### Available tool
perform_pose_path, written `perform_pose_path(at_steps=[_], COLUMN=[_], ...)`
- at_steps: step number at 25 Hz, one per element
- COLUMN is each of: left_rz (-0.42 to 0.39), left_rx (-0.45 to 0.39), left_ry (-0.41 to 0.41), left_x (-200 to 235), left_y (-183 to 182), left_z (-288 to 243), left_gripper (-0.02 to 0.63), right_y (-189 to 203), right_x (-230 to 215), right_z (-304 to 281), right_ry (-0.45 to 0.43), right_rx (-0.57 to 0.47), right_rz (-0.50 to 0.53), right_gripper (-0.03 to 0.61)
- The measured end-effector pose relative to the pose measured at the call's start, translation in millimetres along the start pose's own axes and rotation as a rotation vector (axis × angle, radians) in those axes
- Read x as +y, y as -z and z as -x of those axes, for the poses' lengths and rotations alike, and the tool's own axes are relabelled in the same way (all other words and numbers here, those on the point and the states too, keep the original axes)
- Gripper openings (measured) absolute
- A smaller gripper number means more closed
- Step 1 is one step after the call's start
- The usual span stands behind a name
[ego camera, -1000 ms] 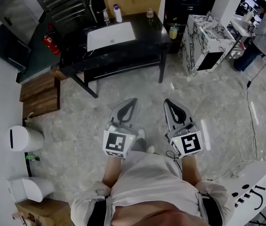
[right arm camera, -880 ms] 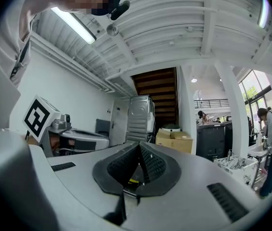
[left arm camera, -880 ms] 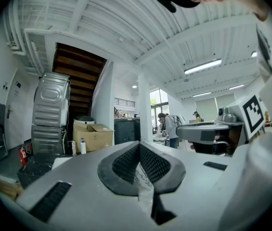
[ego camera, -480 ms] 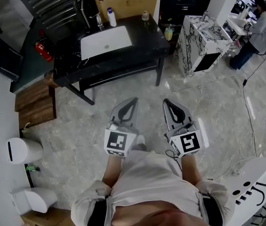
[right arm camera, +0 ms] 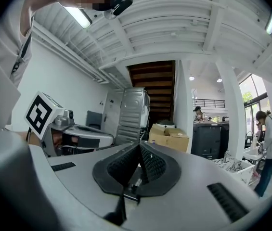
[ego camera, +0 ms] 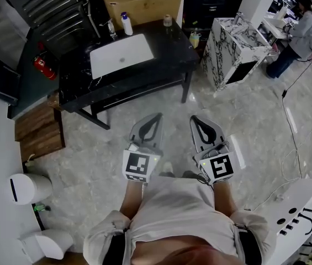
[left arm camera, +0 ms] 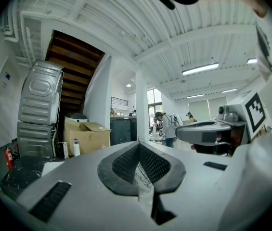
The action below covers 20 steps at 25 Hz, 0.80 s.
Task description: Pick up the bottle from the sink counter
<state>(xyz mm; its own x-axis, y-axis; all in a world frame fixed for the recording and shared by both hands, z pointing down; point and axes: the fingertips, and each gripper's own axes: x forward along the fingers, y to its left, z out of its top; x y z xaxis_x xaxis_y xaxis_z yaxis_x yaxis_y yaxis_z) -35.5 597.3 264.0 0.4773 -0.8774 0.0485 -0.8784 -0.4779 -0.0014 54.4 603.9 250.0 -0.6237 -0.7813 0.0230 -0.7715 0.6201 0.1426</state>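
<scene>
**Both claws closed and empty, bottle far across the floor**

Here is the picture from the head view: the pump bottle [ego camera: 126, 24], white with a blue top, stands upright at the back edge of the black sink counter [ego camera: 167, 43]; it sits at 12 o'clock of the white basin [ego camera: 121, 54], just beside the faucet [ego camera: 110, 29], with a cardboard box [ego camera: 144, 4] behind it.

The left gripper [ego camera: 157, 116] has its jaws pressed together with nothing between them; the right gripper [ego camera: 194, 118] is the same, pads meeting at the tip, empty. Both point level toward the counter and stand well apart from it, with open marble floor [ego camera: 244, 115] between.

Now the relation that matters: from the left gripper the bottle lies between 11 and 12 o'clock; from the right gripper it is a fuller 11 o'clock and further off; so the left looks the nearer hand. The left gripper view agrees, with the bottle at 9 o'clock of the closed tips; its long axis is vertical, so a level, side-on approach with jaws opened looks the likely call.
</scene>
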Motion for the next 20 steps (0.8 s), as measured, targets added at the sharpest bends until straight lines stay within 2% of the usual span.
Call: perform_pose_path(at_steps=[10, 20], left_rz=[0.009, 0.001], left_rx=[0.013, 0.017], left_ry=[0.019, -0.01], left_x=[17, 37], left_y=[0, 1], left_z=[-23, -51], left_gripper=[0.002, 0.002], right_y=[4, 15], right_x=[-12, -35], right_z=[-24, -58], right_ry=[0.015, -0.007], right_rx=[0.02, 0.022], right_rz=[-0.008, -0.035], right_gripper=[-0.003, -0.003])
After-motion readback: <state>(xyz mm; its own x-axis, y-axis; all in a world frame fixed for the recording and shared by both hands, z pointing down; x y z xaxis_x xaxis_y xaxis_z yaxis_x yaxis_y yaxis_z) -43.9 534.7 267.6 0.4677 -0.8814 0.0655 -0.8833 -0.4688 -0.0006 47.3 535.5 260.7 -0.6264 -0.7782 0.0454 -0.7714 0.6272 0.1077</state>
